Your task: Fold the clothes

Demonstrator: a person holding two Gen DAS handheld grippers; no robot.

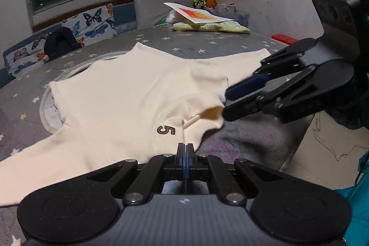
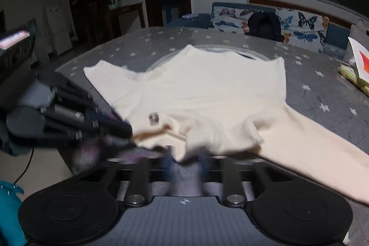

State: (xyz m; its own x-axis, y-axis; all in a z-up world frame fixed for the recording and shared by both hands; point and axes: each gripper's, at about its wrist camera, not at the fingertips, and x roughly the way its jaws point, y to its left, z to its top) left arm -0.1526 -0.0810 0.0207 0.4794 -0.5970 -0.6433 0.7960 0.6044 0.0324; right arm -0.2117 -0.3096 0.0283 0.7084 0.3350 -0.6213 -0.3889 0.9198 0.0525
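A cream long-sleeved shirt with a brown "5" on the chest lies spread on the grey star-print table, collar toward me, sleeves out to both sides. It also shows in the right wrist view. My left gripper is shut at the shirt's near edge below the "5"; whether it pinches cloth is hidden. My right gripper comes in from the right, its fingers slightly apart at the collar beside an orange tag. In its own blurred view the right gripper stands open at the collar edge.
A yellow-green folded cloth with a printed sheet on it lies at the table's far side. A butterfly-print sofa with a black bag stands behind. The table edge and tiled floor are at the right.
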